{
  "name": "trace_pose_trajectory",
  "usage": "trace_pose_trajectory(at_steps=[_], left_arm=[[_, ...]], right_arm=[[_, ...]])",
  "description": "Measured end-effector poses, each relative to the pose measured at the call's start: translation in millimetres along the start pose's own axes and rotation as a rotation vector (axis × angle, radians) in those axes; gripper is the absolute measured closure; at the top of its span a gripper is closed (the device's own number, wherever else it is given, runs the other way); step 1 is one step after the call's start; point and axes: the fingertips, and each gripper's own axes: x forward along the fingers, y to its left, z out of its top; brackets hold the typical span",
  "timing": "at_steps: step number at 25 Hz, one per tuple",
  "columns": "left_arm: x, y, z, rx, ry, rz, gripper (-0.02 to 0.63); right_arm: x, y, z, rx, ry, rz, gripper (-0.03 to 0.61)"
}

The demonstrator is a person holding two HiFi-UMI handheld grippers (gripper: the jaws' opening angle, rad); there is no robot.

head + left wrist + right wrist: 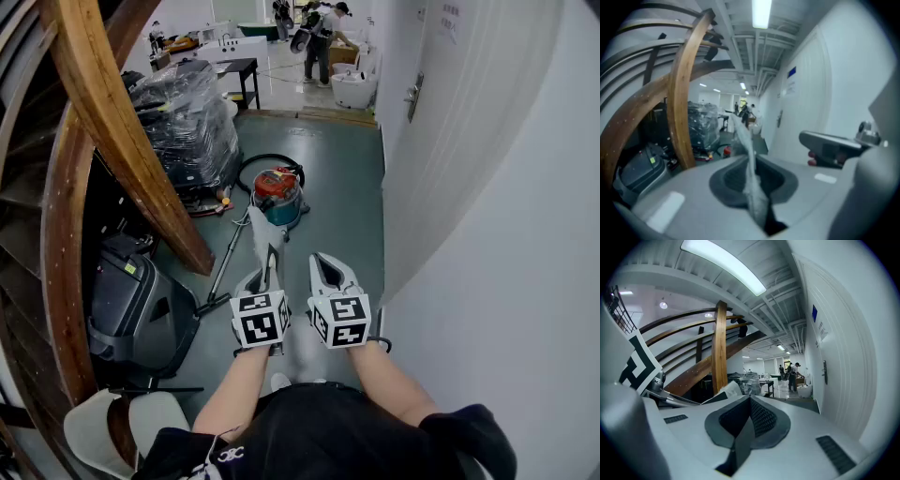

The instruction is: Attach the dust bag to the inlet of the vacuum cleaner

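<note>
Both forearms are stretched forward from the body, side by side, so that the two claws are held close together and apart from the white wall to their right. The left claw [751, 161] is tipped somewhat downward, and its jaws are clamped on the dust bag [269, 246], a thin pale grey sheet that is seen edge-on and stands up and forward out of the jaws. The right claw [750, 400] is held nearly level just beside it, with its jaws pressed together and nothing between them. The vacuum cleaner [278, 195], a teal drum with a red top in place, is seen on the grey floor well ahead of both claws; what is inside the drum cannot be told. A black hose [270, 161] is looped behind it, and a long wand [228, 261] lies on the floor ahead and left of the left claw. Farther left, a stack wrapped in plastic film [187, 122] and a curved wooden beam [122, 141] are seen.
</note>
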Motion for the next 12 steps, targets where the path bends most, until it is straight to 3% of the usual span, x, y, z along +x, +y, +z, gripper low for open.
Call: trace_pose_trajectory(at_steps=[12], left_arm=[[24.9, 16.4, 0.9, 0.006, 0.025, -0.003, 0.586]], right_arm=[[23.7, -2.6, -12.8, 0.023, 0.037, 0.001, 0.58]])
